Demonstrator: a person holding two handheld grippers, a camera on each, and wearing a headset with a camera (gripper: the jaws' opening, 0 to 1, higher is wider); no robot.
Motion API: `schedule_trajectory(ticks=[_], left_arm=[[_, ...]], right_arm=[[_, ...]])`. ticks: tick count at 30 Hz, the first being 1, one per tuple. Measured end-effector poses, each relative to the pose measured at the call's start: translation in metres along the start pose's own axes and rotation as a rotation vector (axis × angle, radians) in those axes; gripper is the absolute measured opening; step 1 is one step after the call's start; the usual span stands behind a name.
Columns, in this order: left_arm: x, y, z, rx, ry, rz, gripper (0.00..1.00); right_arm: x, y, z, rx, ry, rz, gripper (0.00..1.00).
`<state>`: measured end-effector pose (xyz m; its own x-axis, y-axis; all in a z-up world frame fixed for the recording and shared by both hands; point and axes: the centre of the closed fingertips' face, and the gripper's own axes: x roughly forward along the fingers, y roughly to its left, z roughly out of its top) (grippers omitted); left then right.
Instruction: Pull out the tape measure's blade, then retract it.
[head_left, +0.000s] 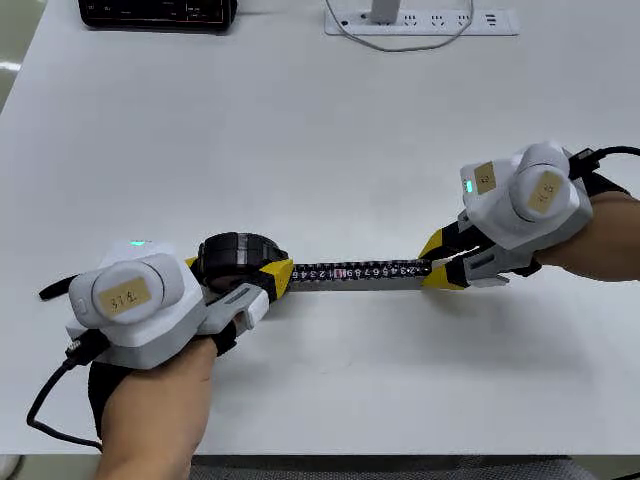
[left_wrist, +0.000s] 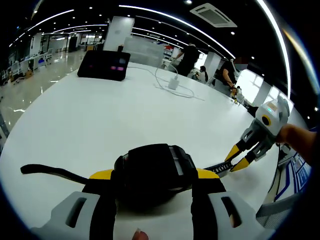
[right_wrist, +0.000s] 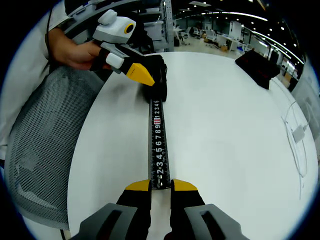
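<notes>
A black tape measure case (head_left: 236, 260) lies on the white table, and my left gripper (head_left: 268, 277) is shut on it; in the left gripper view the case (left_wrist: 154, 172) sits between the yellow-tipped jaws. Its dark blade (head_left: 360, 271) with white numbers runs rightward over the table to my right gripper (head_left: 436, 262), which is shut on the blade's end. In the right gripper view the blade (right_wrist: 158, 145) stretches from my right gripper (right_wrist: 160, 186) straight away to the case (right_wrist: 156, 75) held by the left gripper (right_wrist: 142, 75).
A white power strip (head_left: 420, 22) with a plugged-in cable lies at the table's far edge. A black device (head_left: 158, 12) sits at the far left. A grey mesh chair (right_wrist: 40, 150) stands by the table's near edge. People stand in the far background.
</notes>
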<state>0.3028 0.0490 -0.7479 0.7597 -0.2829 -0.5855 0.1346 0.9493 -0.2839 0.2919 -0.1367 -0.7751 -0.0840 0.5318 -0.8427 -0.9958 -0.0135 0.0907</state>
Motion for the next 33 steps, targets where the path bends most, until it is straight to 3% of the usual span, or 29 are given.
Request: schedule_trajectory(ticks=[33], left_arm=[[0.000,0.002,0.000,-0.011,-0.004,-0.005,0.56]], right_arm=[[0.022,0.001,0.032,-0.007,-0.028,0.039,0.10]])
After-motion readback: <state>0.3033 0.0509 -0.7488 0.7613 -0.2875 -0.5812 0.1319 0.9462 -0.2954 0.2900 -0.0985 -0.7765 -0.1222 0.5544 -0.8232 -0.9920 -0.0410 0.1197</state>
